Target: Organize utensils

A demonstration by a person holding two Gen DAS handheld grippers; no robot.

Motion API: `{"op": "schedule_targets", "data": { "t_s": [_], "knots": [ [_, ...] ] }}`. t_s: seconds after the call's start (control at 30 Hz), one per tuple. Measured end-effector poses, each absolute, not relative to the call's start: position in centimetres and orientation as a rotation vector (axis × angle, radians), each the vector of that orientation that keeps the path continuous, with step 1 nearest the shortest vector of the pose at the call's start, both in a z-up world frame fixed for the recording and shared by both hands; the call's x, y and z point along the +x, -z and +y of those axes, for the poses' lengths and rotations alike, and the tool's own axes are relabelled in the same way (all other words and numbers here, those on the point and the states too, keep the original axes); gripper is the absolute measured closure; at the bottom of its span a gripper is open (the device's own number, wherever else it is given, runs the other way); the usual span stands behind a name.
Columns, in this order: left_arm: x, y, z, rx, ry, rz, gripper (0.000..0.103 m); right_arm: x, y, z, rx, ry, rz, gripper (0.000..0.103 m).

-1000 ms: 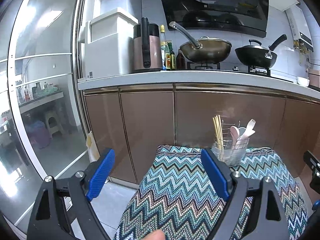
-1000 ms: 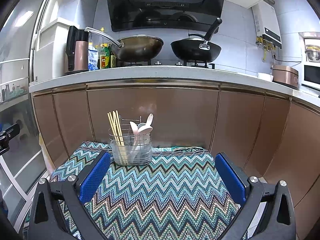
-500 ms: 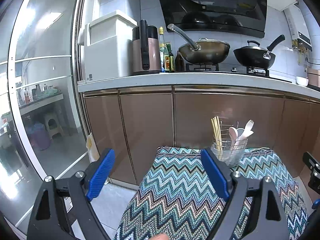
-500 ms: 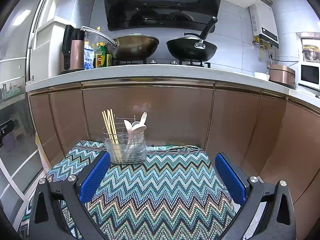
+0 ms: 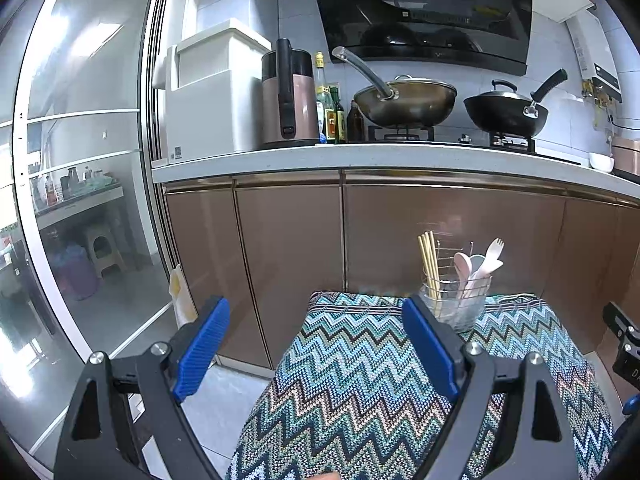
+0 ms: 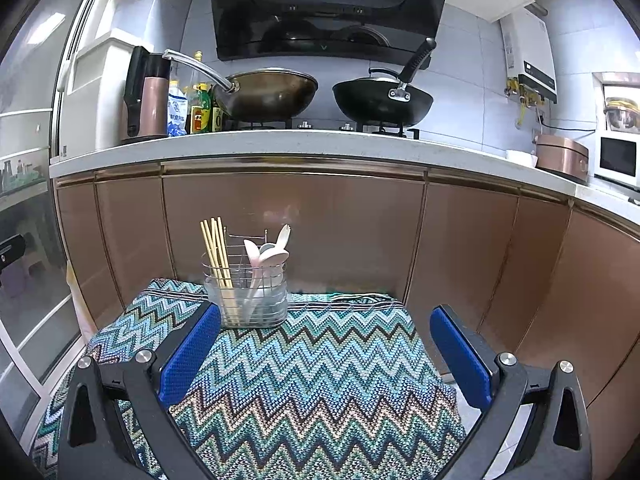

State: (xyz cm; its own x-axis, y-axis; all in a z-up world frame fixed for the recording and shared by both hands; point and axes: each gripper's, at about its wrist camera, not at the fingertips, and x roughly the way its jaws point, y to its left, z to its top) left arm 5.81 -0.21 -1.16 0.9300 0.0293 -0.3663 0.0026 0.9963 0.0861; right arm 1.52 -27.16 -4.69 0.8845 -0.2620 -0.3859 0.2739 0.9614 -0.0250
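Both grippers backing away from utensil holder (image 6: 246, 292) over last second. Left gripper (image 5: 316, 344) and right gripper (image 6: 326, 348) gaping wide, carrying nothing. Holder standing upright at far edge of zigzag cloth (image 6: 312, 380), chopsticks (image 6: 216, 246) and spoons (image 6: 264, 254) sitting inside. Sorting appearing complete.

The right tool (image 6: 325, 354) hangs wide open and empty above the zigzag cloth (image 6: 304, 368). At eleven o'clock a wire caddy (image 6: 246, 296) holds upright chopsticks (image 6: 216, 248) and pale spoons (image 6: 260, 258).
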Motion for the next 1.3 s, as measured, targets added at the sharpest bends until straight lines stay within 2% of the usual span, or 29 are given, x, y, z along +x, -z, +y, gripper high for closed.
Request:
{"op": "schedule_targets", "data": {
  "t_s": [1.3],
  "knots": [
    [6.17,1.57,-0.37,0.098,0.008,0.389,0.016,1.65,5.11,-27.21,0.036,0.282,0.407,0.000]
  ]
}}
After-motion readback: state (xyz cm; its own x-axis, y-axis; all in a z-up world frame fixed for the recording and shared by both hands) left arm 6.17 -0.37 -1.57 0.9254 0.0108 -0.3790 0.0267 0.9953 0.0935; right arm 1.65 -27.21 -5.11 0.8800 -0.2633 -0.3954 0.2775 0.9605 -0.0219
